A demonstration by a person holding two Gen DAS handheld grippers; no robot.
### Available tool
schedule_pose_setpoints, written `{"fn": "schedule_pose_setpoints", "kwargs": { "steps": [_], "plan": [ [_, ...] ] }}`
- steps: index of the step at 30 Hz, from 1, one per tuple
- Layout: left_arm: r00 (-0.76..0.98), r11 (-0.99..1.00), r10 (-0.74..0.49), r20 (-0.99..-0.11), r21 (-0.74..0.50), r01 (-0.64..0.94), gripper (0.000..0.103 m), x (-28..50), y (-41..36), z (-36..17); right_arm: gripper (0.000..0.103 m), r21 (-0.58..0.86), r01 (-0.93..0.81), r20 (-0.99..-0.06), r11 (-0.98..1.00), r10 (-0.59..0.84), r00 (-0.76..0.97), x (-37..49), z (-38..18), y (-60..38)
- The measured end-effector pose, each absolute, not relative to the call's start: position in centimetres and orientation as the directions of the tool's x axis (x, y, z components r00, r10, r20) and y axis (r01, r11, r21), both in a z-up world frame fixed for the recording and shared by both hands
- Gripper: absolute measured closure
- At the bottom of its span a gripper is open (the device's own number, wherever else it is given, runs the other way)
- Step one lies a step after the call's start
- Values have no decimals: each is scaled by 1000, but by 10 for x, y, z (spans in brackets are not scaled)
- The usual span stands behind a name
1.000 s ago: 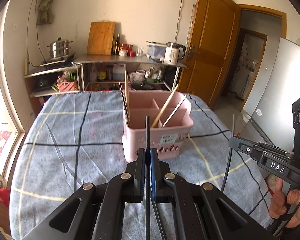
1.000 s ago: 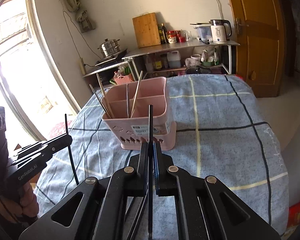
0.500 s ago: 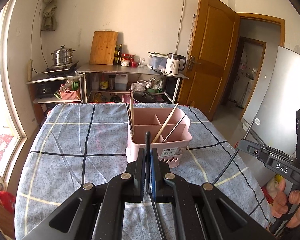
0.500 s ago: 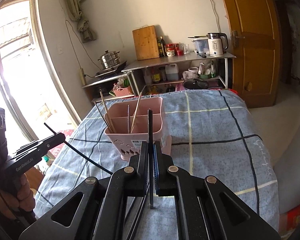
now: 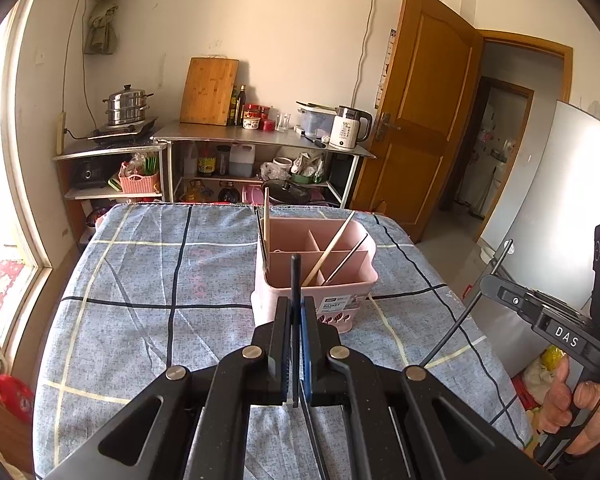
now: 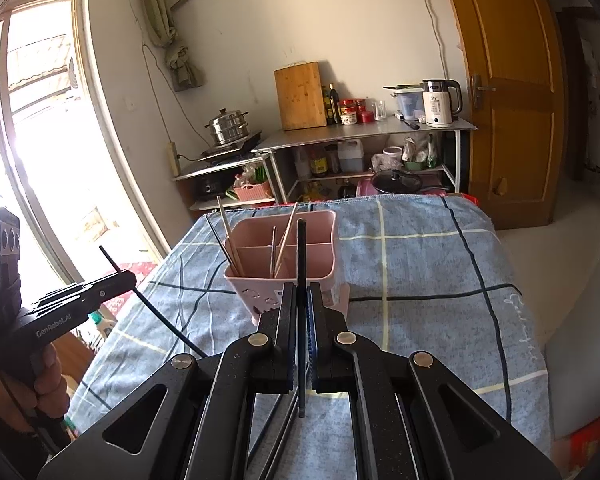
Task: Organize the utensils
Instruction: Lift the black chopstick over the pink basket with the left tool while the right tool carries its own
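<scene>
A pink utensil basket (image 5: 320, 276) with divided compartments stands on the blue checked cloth (image 5: 160, 280); it also shows in the right wrist view (image 6: 288, 256). Wooden and metal chopsticks lean in it. My left gripper (image 5: 296, 308) is shut on a black chopstick (image 5: 295, 276), held upright above the cloth, short of the basket. My right gripper (image 6: 301, 296) is shut on another black chopstick (image 6: 301, 252), also short of the basket. Each gripper shows in the other's view, the right one (image 5: 488, 284) and the left one (image 6: 130, 278), chopsticks slanting.
A metal shelf (image 5: 260, 140) beyond the table holds a kettle (image 5: 350, 132), cutting board, jars and pots. A wooden door (image 5: 424, 108) stands at the right. A window (image 6: 48, 140) is on the left. The cloth's near edges drop off at both sides.
Both grippers have drawn back and risen away from the basket, which looks smaller and lower. Both held chopsticks now slant rather than stand upright in the opposite views.
</scene>
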State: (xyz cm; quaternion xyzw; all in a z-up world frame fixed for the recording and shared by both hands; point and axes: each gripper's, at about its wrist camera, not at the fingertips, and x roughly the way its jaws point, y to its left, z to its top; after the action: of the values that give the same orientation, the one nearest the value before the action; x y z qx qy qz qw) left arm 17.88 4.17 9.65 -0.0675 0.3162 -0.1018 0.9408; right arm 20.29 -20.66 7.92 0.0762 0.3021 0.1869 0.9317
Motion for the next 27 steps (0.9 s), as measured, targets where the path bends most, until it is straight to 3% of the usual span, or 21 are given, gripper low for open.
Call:
{"fn": "schedule_pose_setpoints", "kwargs": {
  "steps": [10,27],
  "plan": [
    [776,963,-256,-577,-221,154,99,187,45,105,98,279,-307,-526,910,412,744,209,83,-205],
    [846,962,-247,-473,-228,153,99,235,50,181,98,321,-344,-415,882,457,786,249,141,-190]
  ]
}}
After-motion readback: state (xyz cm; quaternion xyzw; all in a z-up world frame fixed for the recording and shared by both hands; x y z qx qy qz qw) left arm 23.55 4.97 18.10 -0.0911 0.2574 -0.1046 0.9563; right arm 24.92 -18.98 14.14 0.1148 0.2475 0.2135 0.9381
